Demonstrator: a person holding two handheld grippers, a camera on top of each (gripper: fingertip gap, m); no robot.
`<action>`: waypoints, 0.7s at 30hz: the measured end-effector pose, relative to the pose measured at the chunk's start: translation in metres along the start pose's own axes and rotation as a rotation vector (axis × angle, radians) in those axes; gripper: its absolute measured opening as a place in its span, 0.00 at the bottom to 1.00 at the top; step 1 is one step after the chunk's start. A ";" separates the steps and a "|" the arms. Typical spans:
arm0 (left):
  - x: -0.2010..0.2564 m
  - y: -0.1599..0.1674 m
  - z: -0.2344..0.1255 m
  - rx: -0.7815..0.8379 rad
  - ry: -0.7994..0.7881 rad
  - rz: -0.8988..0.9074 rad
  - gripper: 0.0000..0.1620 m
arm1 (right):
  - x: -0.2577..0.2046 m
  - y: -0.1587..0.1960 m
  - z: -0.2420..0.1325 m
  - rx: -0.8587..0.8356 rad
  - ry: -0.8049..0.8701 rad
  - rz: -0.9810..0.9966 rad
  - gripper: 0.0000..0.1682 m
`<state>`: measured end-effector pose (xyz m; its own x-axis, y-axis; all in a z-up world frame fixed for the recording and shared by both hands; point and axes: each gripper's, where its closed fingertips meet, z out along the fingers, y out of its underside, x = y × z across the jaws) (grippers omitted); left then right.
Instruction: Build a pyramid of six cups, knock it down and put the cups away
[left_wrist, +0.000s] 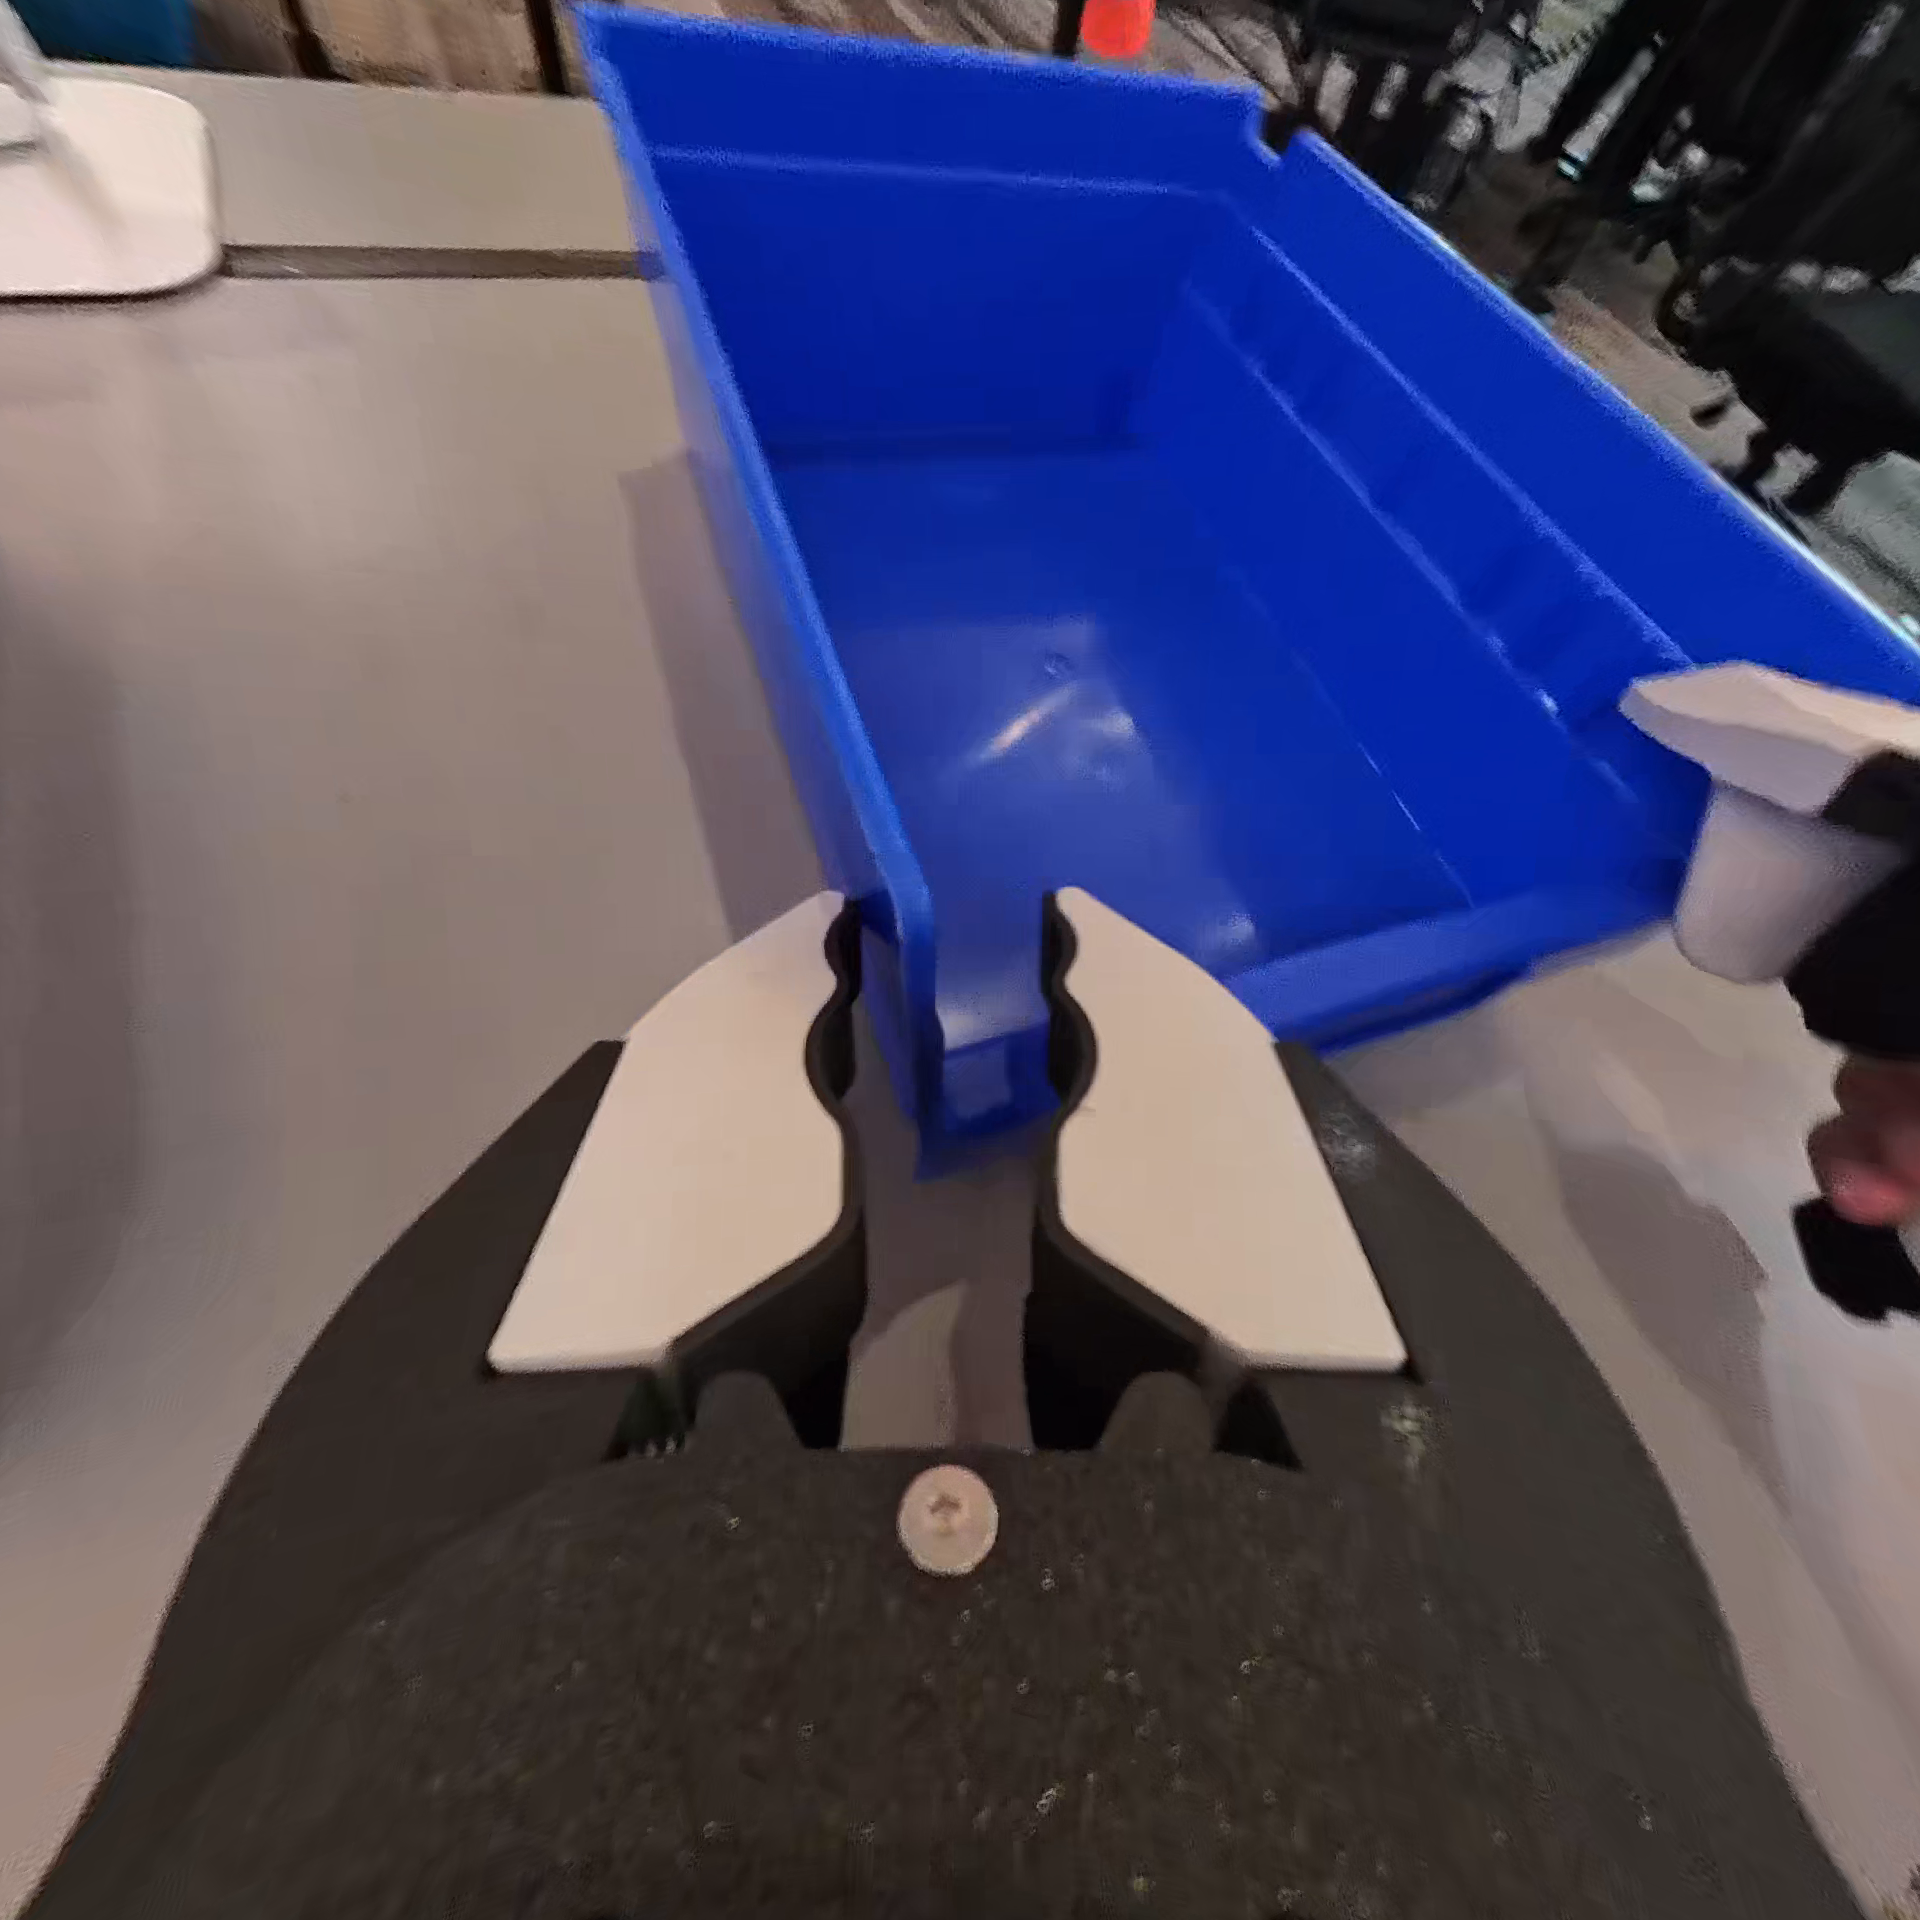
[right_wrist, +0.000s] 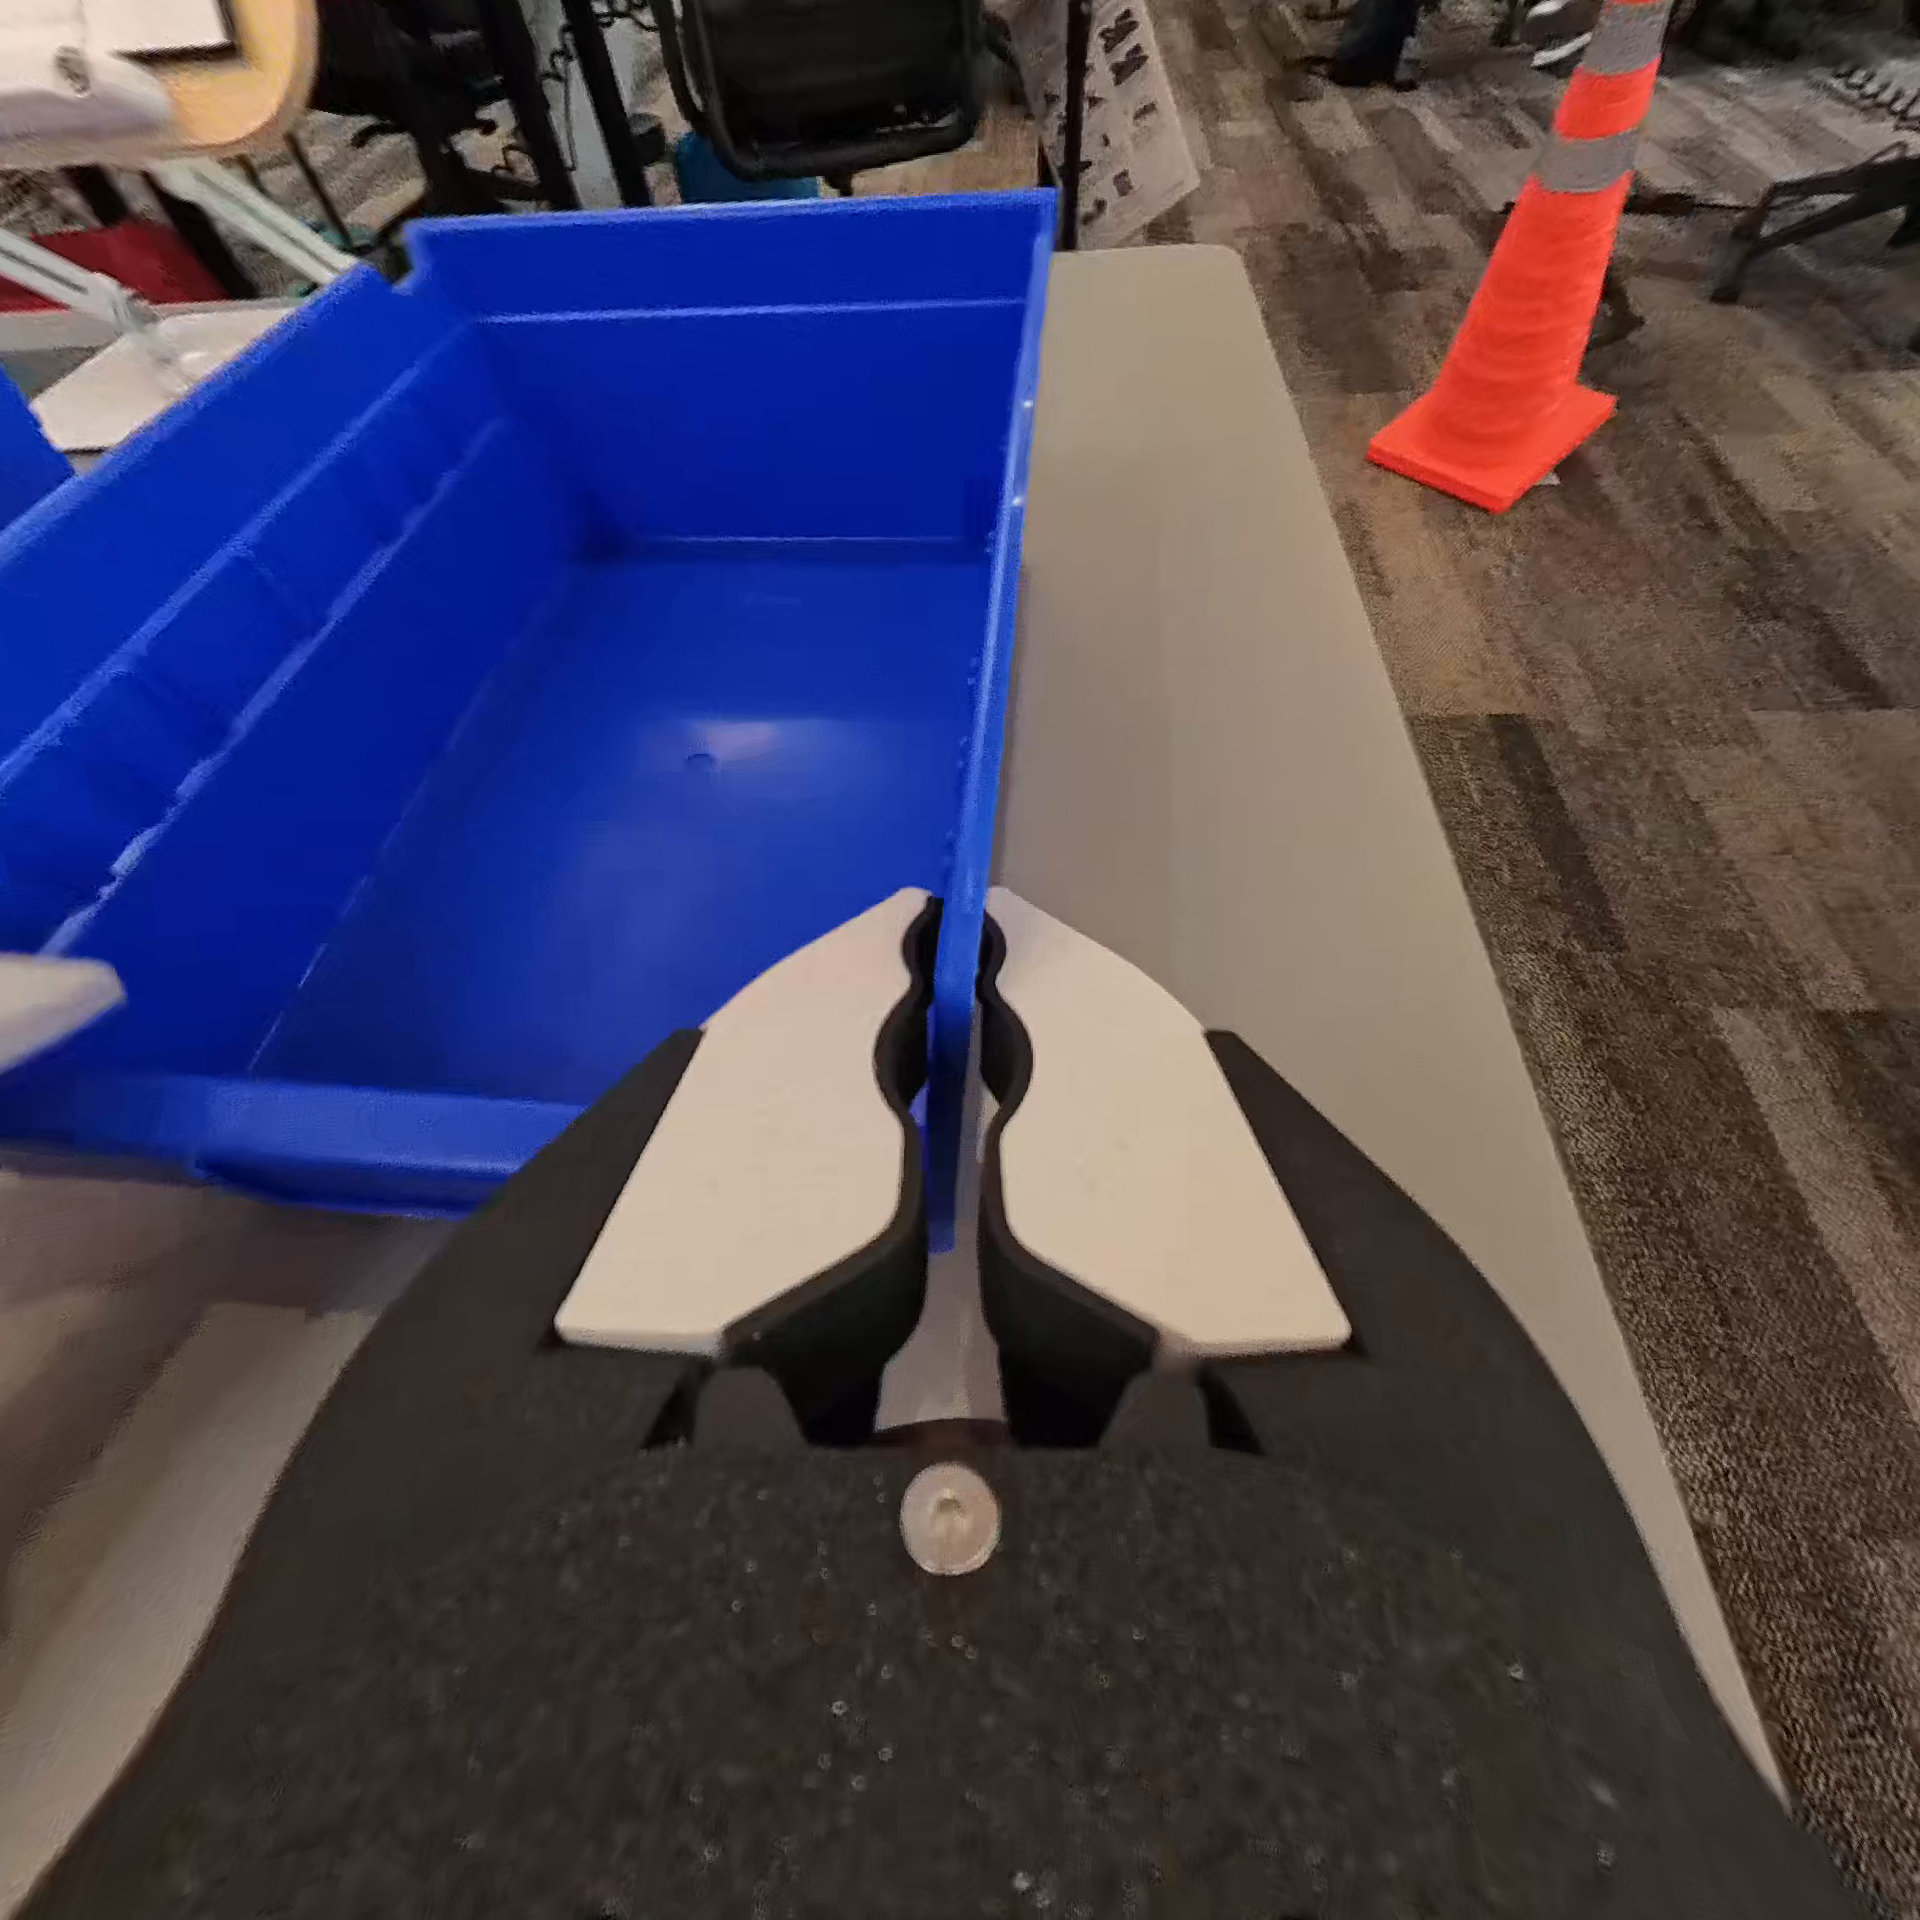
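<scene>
Cups nowhere visible; blue bin bare inside, resting on grey desk. Left tongs spread astride bin's near left corner, not gripping. Right tongs pinching bin's right wall near front. Orange cone standing on floor beyond desk.

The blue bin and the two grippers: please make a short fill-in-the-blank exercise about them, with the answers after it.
1. The inside of the blue bin holds ____ cups.
2. The right gripper is shut on the bin's ____ side wall.
3. The left gripper straddles the bin's left wall with its jaws ____.
4. On the floor beyond the table stands an orange traffic ____.

Answers: no; right; open; cone
</scene>
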<state>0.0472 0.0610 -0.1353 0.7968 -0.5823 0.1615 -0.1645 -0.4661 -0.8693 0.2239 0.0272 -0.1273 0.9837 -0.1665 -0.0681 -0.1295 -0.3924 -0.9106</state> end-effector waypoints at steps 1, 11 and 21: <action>0.007 0.005 0.000 -0.032 0.033 0.016 0.25 | 0.005 -0.001 0.000 0.003 0.029 0.004 0.03; -0.078 -0.041 -0.161 0.141 0.247 0.113 0.42 | -0.134 -0.102 -0.080 0.388 -0.002 -0.240 0.24; -0.356 0.001 -0.176 -0.008 -0.169 -0.079 0.42 | -0.381 0.015 0.017 0.012 -0.261 -0.073 0.41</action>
<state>-0.3390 0.1506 -0.1118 0.8938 -0.4234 0.1478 -0.1015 -0.5121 -0.8529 -0.1511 0.1004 -0.1221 0.9894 0.1016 -0.1037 -0.0572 -0.3835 -0.9218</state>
